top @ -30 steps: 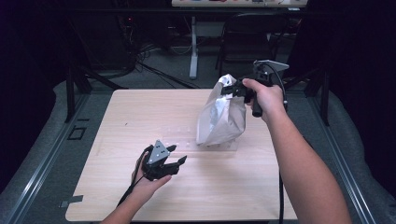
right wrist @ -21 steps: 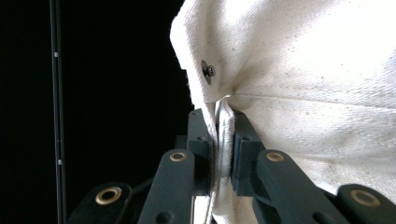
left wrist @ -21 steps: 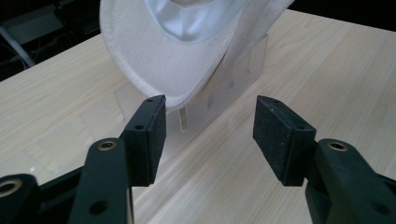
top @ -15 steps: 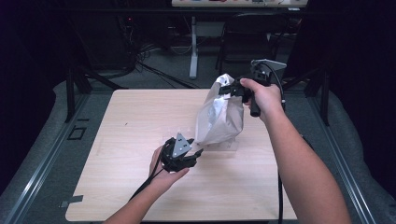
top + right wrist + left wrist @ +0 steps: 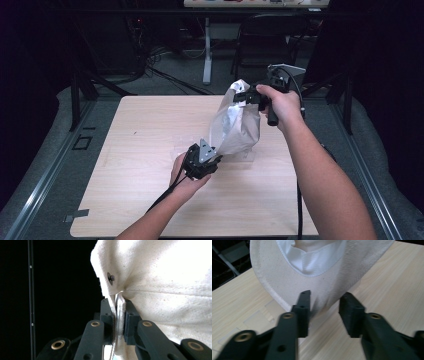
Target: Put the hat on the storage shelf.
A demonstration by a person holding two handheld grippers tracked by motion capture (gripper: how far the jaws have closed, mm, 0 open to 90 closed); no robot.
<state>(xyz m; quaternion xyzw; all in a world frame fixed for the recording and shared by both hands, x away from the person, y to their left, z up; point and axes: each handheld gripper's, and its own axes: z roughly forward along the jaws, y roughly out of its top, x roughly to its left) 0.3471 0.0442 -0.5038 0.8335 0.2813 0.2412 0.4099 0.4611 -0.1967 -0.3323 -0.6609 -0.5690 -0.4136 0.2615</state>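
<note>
An off-white cloth bag (image 5: 235, 125) with a paler lining hangs over the wooden table (image 5: 140, 135). My right gripper (image 5: 241, 97) holds it up by a top fold, shut on the cloth (image 5: 162, 277) just below a small metal stud (image 5: 111, 278). My left gripper (image 5: 216, 158) is at the bag's lower corner. In the left gripper view the jaws (image 5: 325, 300) straddle that corner of the bag (image 5: 312, 282). They have just been closing, with the cloth between them and a gap still showing at the right pad.
Thin clear flat pieces (image 5: 259, 317) lie on the table beside the bag's corner. Behind the table stand a dark chair (image 5: 270, 40) and a desk leg (image 5: 206, 55), with cables on the floor. Bare tabletop stretches to the left.
My left gripper has moved right across the table to the bag's lower corner, and its jaws have narrowed around it. The right gripper and the bag have stayed put.
</note>
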